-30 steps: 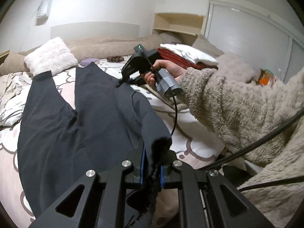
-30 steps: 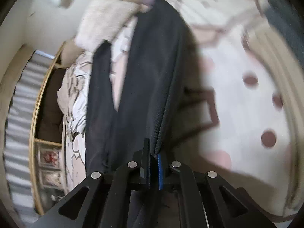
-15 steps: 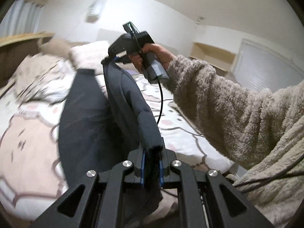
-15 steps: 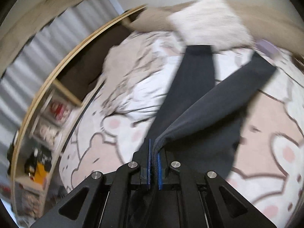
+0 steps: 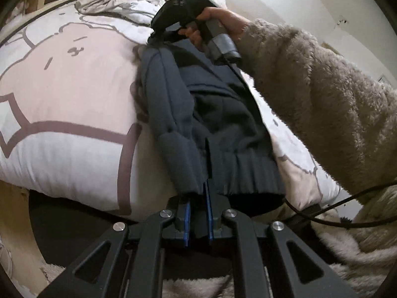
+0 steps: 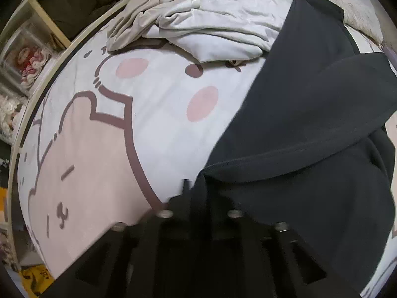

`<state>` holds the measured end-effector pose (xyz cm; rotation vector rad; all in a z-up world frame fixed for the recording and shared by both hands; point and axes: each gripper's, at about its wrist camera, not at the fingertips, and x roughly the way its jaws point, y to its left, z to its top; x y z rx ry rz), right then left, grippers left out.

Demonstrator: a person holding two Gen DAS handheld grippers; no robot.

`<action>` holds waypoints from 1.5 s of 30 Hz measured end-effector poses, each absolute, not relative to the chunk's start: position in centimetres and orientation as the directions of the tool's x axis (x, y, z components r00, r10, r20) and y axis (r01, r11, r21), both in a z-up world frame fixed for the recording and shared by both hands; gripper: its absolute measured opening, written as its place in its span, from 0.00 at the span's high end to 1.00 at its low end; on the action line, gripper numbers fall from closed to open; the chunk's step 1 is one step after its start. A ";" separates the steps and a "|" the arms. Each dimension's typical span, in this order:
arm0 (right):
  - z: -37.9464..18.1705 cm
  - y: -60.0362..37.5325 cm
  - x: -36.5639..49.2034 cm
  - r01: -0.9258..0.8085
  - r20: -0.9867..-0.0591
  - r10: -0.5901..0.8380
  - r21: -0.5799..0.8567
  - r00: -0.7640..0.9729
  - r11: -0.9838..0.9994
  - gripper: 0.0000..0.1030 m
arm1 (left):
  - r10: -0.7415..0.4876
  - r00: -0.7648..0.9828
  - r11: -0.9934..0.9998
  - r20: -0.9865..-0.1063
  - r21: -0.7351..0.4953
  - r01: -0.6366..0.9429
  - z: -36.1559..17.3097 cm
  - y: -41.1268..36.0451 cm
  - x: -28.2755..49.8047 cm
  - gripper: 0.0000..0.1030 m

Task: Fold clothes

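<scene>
Dark garment [image 5: 218, 114]: a navy knit piece with a ribbed hem, lying folded over itself along the near edge of the bed [image 5: 64, 94], its bulk on the printed duvet and its hem end reaching the edge where the left tongs meet it.
Left tongs [image 5: 198, 213]: blue-padded fingers close together with a thick roll of the dark garment clamped between them, right at the bed's near edge.
Right tongs [image 5: 158, 33]: seen from the left wrist view, held in the person's hand, tip down at the far end of the dark garment; from the right wrist view [image 6: 198, 191] the fingers are blurred and dark against the cloth, so I cannot tell whether they are apart or together.
Fold: in the right wrist view one layer of the dark garment [image 6: 310, 129] lies doubled over another, with a clean folded edge running across.
Pile of pale laundry [image 6: 198, 22]: crumpled white and beige pieces heaped toward the far side of the bed.
Shelf unit [image 6: 22, 59]: beside the bed, compartments holding soft toys, details too small to tell.
</scene>
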<state>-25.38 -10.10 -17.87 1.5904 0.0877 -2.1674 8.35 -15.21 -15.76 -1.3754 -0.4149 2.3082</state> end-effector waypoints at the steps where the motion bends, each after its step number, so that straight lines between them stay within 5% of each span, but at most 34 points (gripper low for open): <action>1: -17.1 -9.3 -24.9 0.386 -0.914 -0.323 0.213 -0.246 -0.897 0.24 | 0.500 -0.418 -0.865 -0.758 -0.459 -0.202 -15.8 -15.2 8.5 0.90; 2: -15.8 -8.2 -24.2 0.384 -0.901 -0.331 0.212 -0.279 -0.899 0.16 | 0.507 -0.420 -0.861 -0.753 -0.464 -0.206 -15.6 -15.2 8.6 0.90; 11: -2.8 3.3 -6.5 0.593 -0.752 -0.401 0.016 -0.524 -0.805 0.17 | 0.604 -0.379 -0.792 -0.701 -0.582 -0.187 -14.3 -16.2 7.2 0.89; 13: -3.5 4.8 -0.9 0.636 -0.766 -0.390 -0.032 -0.512 -0.771 0.17 | 0.603 -0.353 -0.793 -0.715 -0.585 -0.169 -14.2 -16.2 6.5 0.83; 18: -7.2 5.0 7.4 0.640 -0.780 -0.390 -0.017 -0.489 -0.768 0.17 | 0.609 -0.301 -0.790 -0.734 -0.596 -0.143 -13.4 -16.0 5.4 0.45; 20: -8.8 4.3 9.3 0.636 -0.781 -0.396 -0.002 -0.482 -0.771 0.17 | 0.596 -0.273 -0.801 -0.755 -0.584 -0.131 -13.6 -15.6 4.6 0.43; 22: -9.9 3.3 10.3 0.639 -0.781 -0.409 0.016 -0.472 -0.769 0.17 | 0.565 -0.247 -0.823 -0.787 -0.557 -0.106 -14.0 -15.2 3.5 0.45; 24: -10.5 2.2 11.0 0.650 -0.779 -0.418 0.017 -0.468 -0.760 0.17 | 0.560 -0.214 -0.827 -0.800 -0.557 -0.080 -14.3 -15.0 2.7 0.78; 36: -12.0 -3.3 12.7 0.545 -0.648 -0.257 -0.292 -0.717 -0.786 0.17 | 0.742 -0.223 -0.663 -0.632 -0.741 -0.108 -8.9 -14.8 0.7 0.87; 37: -12.5 -3.4 12.5 0.517 -0.642 -0.212 -0.332 -0.737 -0.789 0.19 | 0.738 -0.219 -0.668 -0.638 -0.736 -0.106 -9.3 -14.8 0.8 0.87; 39: -13.1 -3.1 12.3 0.519 -0.658 -0.182 -0.363 -0.731 -0.774 0.47 | 0.730 -0.209 -0.679 -0.651 -0.727 -0.103 -10.0 -14.7 0.9 0.88; 41: -13.2 -2.5 12.6 0.533 -0.681 -0.173 -0.362 -0.712 -0.765 0.64 | 0.727 -0.192 -0.681 -0.659 -0.728 -0.079 -11.1 -15.0 1.2 0.88; 45: -11.6 -1.7 14.1 0.561 -0.688 -0.158 -0.412 -0.708 -0.718 0.82 | 0.747 -0.143 -0.657 -0.649 -0.753 -0.018 -13.4 -15.6 2.5 0.88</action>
